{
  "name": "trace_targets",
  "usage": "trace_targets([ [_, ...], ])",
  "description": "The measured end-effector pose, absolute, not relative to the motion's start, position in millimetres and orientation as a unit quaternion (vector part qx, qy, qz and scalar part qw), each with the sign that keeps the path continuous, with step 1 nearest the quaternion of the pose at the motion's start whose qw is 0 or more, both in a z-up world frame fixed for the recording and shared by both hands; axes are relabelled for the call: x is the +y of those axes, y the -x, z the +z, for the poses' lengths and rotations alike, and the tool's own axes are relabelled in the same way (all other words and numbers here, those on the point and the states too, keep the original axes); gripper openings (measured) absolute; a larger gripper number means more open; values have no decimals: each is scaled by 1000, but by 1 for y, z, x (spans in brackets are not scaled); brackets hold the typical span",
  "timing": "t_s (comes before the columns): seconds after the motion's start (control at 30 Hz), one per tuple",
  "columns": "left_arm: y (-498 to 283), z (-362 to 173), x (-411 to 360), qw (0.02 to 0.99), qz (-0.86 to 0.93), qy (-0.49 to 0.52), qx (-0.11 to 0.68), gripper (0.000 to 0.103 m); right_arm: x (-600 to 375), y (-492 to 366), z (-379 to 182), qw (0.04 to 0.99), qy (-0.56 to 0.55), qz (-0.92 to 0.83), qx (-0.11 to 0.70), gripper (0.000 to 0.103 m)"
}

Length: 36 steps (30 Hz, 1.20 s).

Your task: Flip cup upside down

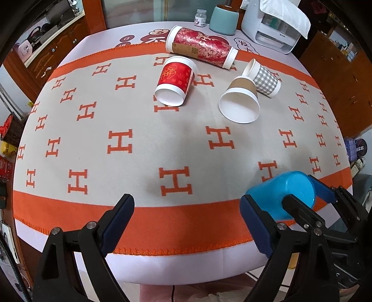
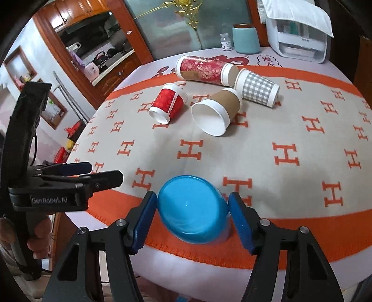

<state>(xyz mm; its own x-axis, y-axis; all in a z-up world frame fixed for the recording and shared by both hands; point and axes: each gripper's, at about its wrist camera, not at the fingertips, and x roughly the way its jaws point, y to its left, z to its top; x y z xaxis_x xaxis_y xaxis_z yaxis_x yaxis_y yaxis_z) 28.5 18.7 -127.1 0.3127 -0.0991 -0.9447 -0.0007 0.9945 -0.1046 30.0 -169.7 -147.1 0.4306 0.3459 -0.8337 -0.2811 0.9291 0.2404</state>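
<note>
A blue plastic cup is held on its side between the pads of my right gripper, just above the near orange border of the cloth, its base facing the camera. In the left wrist view the same blue cup shows at the lower right, in the right gripper. My left gripper is open and empty over the near table edge; it also shows in the right wrist view at the left.
Several paper cups lie on their sides at the far middle: a small red one, a brown one, a grey checked one and a tall red one. A teal jar, small bottle and white appliance stand at the back.
</note>
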Motion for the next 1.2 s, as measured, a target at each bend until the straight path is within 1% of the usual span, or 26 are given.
trace_targets([
  [0.2,-22,-122,22,814,-31,43,579,91,-161,-27,-144,845,-12,185,501,65],
  [0.37,-17,-115,21,821,-32,35,569,91,-167,-26,-138,845,-35,183,501,66],
  [0.67,-2,-89,11,842,-35,19,538,91,-181,-10,-98,856,-63,179,480,66],
  [0.73,1,-81,7,846,-35,19,532,94,-186,-6,-85,856,-73,172,482,66],
  [0.8,4,-73,2,851,-35,20,524,100,-190,-3,-73,856,-79,164,484,66],
  [0.83,6,-67,-1,854,-36,19,519,100,-193,-1,-66,856,-83,161,484,66],
  [0.9,10,-58,-6,859,-36,18,510,102,-198,3,-55,855,-92,155,487,67],
  [1.07,18,-36,-14,868,-35,29,494,102,-212,14,-28,853,-111,145,490,72],
  [1.2,27,-23,-20,872,-28,27,489,102,-217,29,-9,865,-98,129,476,77],
])
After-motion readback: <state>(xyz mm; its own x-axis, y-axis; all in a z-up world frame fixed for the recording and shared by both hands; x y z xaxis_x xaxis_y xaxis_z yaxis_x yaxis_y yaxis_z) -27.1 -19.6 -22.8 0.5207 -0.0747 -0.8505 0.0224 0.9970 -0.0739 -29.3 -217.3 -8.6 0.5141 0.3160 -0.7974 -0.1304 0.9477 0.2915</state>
